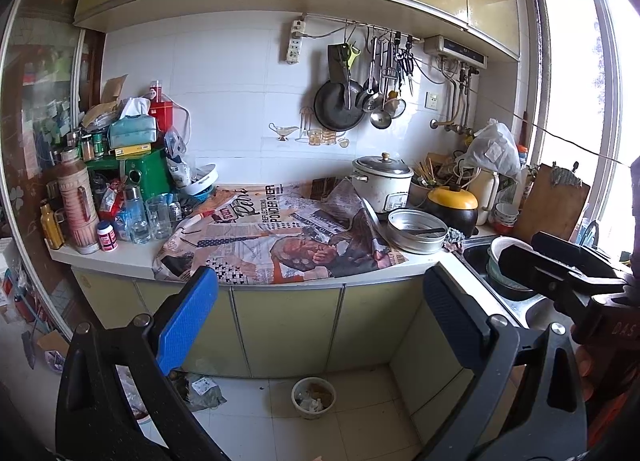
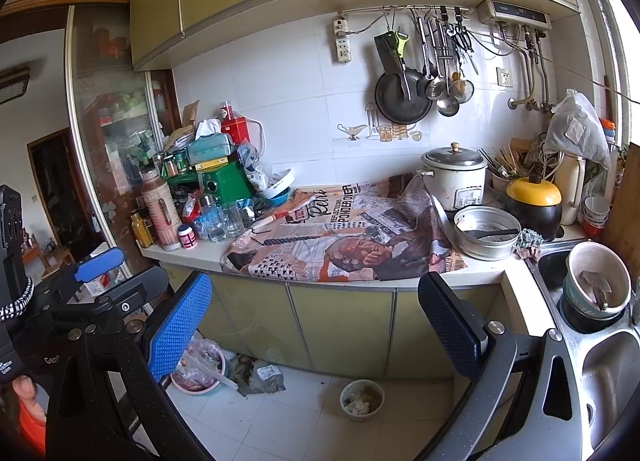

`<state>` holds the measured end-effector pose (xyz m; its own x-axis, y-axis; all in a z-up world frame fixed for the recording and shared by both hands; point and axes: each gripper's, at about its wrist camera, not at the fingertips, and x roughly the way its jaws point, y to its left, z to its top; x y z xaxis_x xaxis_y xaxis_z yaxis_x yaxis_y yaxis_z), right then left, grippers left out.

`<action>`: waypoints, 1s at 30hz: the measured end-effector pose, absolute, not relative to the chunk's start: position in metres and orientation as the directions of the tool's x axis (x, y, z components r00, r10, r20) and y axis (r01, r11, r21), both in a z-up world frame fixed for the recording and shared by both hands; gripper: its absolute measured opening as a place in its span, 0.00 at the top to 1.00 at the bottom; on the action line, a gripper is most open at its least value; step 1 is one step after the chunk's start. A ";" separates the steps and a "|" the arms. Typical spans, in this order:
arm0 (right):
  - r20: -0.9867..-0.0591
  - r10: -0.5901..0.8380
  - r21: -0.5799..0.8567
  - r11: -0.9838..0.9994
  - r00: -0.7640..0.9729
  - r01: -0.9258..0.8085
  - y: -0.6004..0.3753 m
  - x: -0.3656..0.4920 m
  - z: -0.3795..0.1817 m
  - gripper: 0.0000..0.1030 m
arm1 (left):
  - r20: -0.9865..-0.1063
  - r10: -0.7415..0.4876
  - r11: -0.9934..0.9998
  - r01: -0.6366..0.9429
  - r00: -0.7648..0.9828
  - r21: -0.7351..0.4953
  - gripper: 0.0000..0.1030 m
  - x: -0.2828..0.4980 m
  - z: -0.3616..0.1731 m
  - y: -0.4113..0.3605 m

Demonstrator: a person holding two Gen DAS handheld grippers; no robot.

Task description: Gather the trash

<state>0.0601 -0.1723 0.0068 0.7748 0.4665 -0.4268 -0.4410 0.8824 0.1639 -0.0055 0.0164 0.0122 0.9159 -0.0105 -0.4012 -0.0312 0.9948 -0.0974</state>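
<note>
Both grippers, left gripper point(image 1: 320, 317) and right gripper point(image 2: 316, 321), are hovering with fingers spread wide, gripping nothing. Below and beyond them, a small trash bin point(image 2: 362, 399) is sitting on the floor, holding scraps; crumpled wrappers point(image 2: 262, 375) are lying beside a pink basin point(image 2: 200, 371). Further off, the printed cloth point(image 2: 340, 237) is covering the desk point(image 2: 188, 255). Stage unclear; any pickup calls for lowering toward the floor.

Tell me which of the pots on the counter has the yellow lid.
The dark round pot beside the sink, right of the white rice cooker. The cooker's lid is metal with a knob, and the aluminium pot in front has none.
</note>
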 end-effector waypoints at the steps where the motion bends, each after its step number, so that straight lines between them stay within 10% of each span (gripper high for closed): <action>1: -0.427 0.467 0.163 0.882 0.775 -0.442 -0.172 0.060 0.007 0.00 | -0.400 -0.011 0.995 -0.031 0.917 -0.098 0.01 -0.005 0.013 0.016; 30: -0.421 0.465 0.164 0.883 0.778 -0.439 -0.176 0.064 0.008 0.00 | -0.385 -0.021 0.994 -0.021 0.923 -0.105 0.00 0.003 0.015 0.009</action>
<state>0.0641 -0.1761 0.0078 0.7783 0.4653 -0.4215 -0.4391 0.8833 0.1643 0.0031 0.0093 0.0147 0.9227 -0.0215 -0.3849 -0.0207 0.9942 -0.1051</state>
